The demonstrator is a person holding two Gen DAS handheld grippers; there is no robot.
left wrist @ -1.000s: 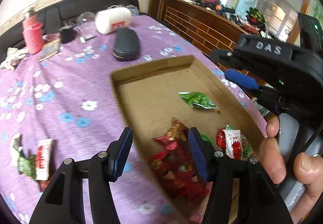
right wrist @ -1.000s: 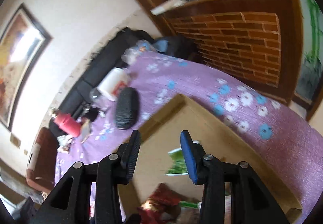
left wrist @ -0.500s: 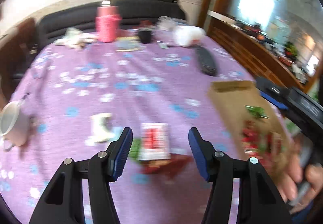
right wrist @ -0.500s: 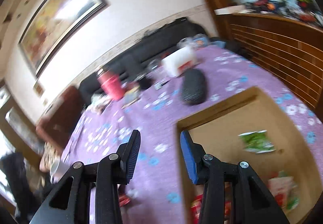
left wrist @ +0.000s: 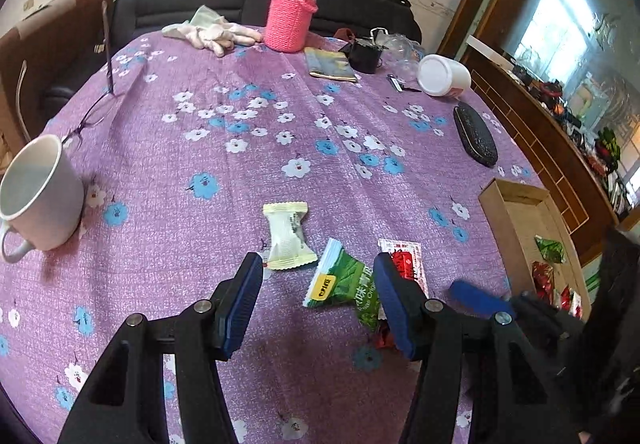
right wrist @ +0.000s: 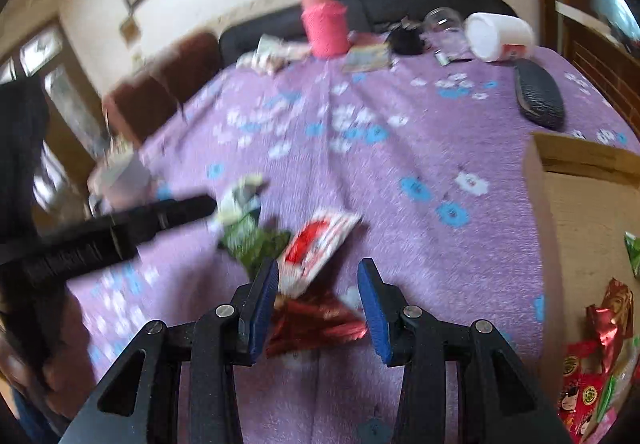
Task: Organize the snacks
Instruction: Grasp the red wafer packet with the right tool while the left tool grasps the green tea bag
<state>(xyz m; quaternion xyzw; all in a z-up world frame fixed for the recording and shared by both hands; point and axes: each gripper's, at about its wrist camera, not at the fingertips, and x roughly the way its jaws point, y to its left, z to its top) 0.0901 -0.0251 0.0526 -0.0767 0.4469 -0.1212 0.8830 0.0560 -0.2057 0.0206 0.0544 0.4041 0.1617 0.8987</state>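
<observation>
Loose snacks lie on the purple flowered cloth: a cream candy wrapper (left wrist: 286,236), a green packet (left wrist: 342,284), a red-and-white packet (left wrist: 404,264) and a dark red packet (right wrist: 316,320). My left gripper (left wrist: 318,264) hovers open over the green packet, pads clear of it. My right gripper (right wrist: 319,272) is open above the dark red packet, with the red-and-white packet (right wrist: 316,244) just past its tips. At the right, the cardboard box (left wrist: 516,211) holds several snacks (right wrist: 592,384). The right wrist view is blurred.
A white mug (left wrist: 36,195) stands at the left edge beside spectacles (left wrist: 92,115). Far back are a pink flask (left wrist: 290,19), white gloves (left wrist: 212,33), a tipped white jar (left wrist: 442,75) and a black glasses case (left wrist: 476,139). A dark sofa runs behind the table.
Both grippers have swung left from over the cardboard box to the loose snacks on the cloth, rolling as they went. Both have stayed open with nothing in them.
</observation>
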